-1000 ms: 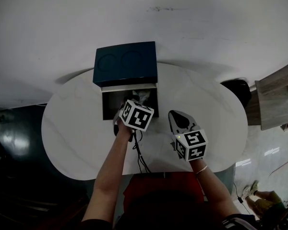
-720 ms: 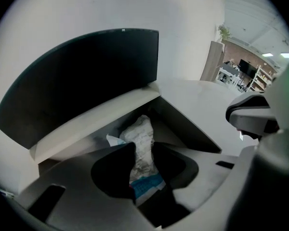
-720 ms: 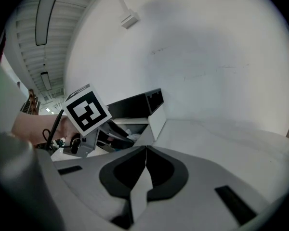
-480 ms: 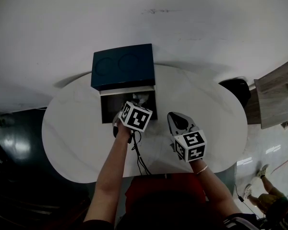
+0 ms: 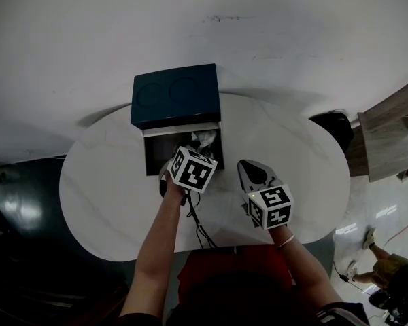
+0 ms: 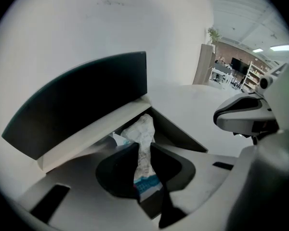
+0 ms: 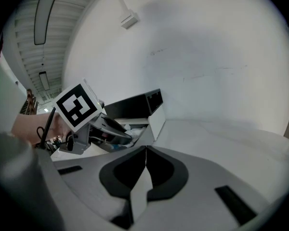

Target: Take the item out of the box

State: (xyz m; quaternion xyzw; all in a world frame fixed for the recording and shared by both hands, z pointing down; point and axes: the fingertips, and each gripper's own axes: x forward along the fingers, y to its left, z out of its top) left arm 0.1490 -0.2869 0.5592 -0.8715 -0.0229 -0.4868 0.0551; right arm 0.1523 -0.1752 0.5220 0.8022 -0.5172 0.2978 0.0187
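1. Right gripper (image 7: 145,152) is idling nearest me over the table (image 5: 109,182), jaws pressed together with nothing in them.
2. Left gripper (image 6: 143,147) is dipping into the open box (image 5: 148,151). Its jaws have just been closing and are now pinching the crumpled packet (image 6: 142,129).
3. Packet is sitting inside the box, below the raised lid (image 5: 177,94). I'm guessing the grab is done and lifting it out is what's left.

White oval table (image 5: 102,189) against white wall (image 5: 204,26). Dark glossy floor (image 5: 20,202) at left. Wooden panels (image 5: 391,141) at right edge. Black object (image 5: 336,126) just behind table's right end. Person (image 5: 387,270) in lower right corner. Left gripper view: distant office shelves (image 6: 250,73), plant (image 6: 213,32) atop wooden partition (image 6: 202,64).
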